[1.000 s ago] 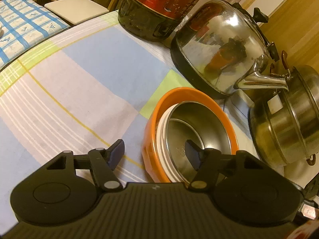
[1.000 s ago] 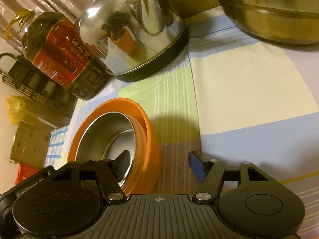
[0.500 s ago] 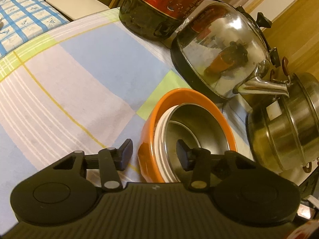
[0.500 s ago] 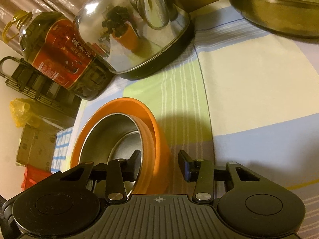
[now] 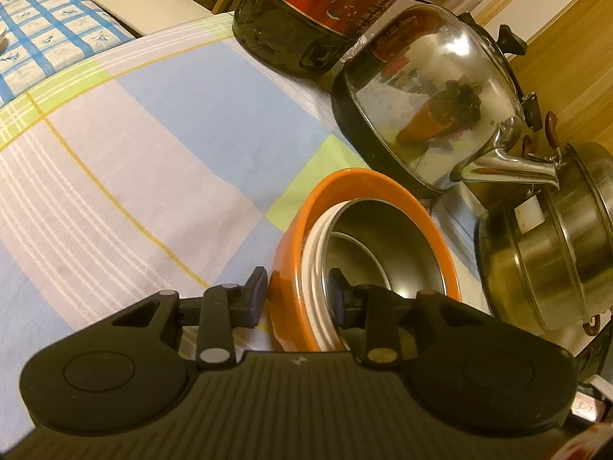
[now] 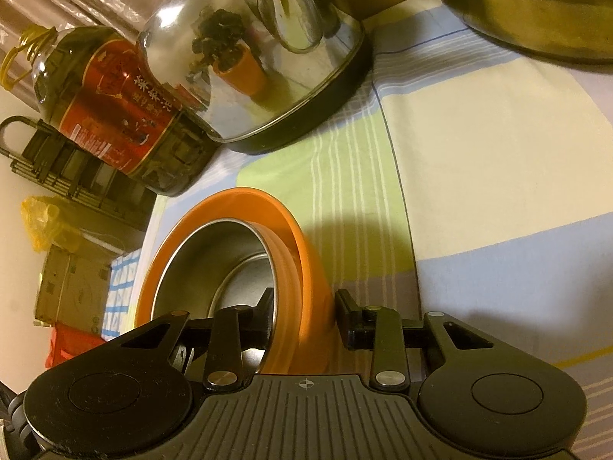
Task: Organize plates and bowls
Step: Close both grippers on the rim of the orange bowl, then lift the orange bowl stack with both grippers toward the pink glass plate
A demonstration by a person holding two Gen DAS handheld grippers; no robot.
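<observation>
With each hand-held gripper, left (image 5: 297,299) and right (image 6: 304,316), just closing across opposite rims, we judge the nested orange bowl (image 5: 360,184) stack stiff, heavy, slippery.

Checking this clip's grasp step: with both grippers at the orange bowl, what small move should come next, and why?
Probably a short, level lift with both hands. The left gripper and right gripper each straddle the orange bowl wall on opposite sides, their jaws having just closed onto it, and a steel bowl sits nested inside.

2 bowls (image 5: 367,188), 1 kettle (image 5: 429,115), 1 pot (image 5: 555,253)
</observation>
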